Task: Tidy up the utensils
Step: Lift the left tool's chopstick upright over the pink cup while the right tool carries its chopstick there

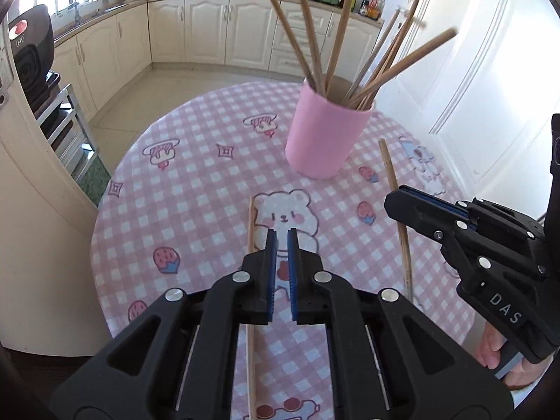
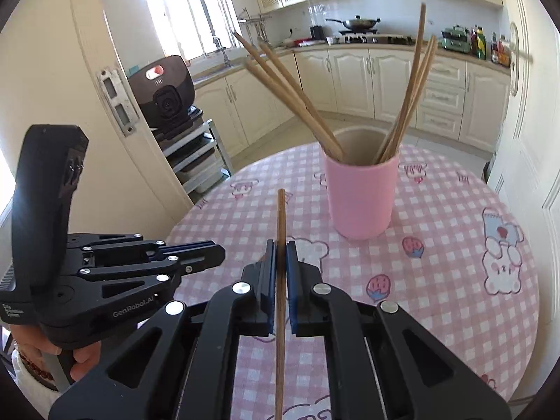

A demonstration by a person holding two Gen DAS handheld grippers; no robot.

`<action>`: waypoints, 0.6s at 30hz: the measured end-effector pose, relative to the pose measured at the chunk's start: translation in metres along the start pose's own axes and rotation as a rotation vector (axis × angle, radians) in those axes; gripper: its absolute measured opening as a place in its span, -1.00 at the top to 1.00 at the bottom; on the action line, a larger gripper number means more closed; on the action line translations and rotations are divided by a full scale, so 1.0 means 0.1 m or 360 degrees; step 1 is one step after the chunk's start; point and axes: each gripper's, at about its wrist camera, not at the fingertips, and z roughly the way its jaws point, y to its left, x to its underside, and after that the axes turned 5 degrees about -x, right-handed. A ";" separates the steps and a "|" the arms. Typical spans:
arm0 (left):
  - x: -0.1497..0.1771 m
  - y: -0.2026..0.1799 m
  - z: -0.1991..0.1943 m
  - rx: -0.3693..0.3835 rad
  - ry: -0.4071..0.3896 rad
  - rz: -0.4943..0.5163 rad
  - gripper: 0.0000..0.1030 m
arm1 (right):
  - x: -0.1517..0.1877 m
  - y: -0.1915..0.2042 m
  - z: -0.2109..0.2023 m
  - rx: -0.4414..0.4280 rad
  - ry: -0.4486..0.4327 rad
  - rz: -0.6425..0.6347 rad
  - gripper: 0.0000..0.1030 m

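Note:
A pink cup (image 1: 323, 133) stands on the round table and holds several wooden chopsticks (image 1: 311, 31); it also shows in the right wrist view (image 2: 362, 196). My right gripper (image 2: 281, 245) is shut on a dark wooden chopstick (image 2: 280, 217), held short of the cup; in the left wrist view that gripper (image 1: 397, 197) and its chopstick (image 1: 392, 175) are at the right. My left gripper (image 1: 281, 234) has its jaws slightly apart and empty, above a pale chopstick (image 1: 250, 224) that lies on the cloth just left of them. It shows side-on in the right wrist view (image 2: 218, 255).
The table has a pink checked cloth (image 1: 196, 189) with cartoon prints. A cream door frame (image 1: 31, 210) and a metal rack with a black appliance (image 2: 164, 94) stand to the left. A white door (image 1: 490, 87) is close on the right. Kitchen cabinets run along the back.

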 end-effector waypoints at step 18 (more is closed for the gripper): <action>-0.06 0.15 0.90 -0.0156 0.0333 0.0007 0.27 | 0.20 -0.30 0.69 0.0011 0.0269 0.0080 0.91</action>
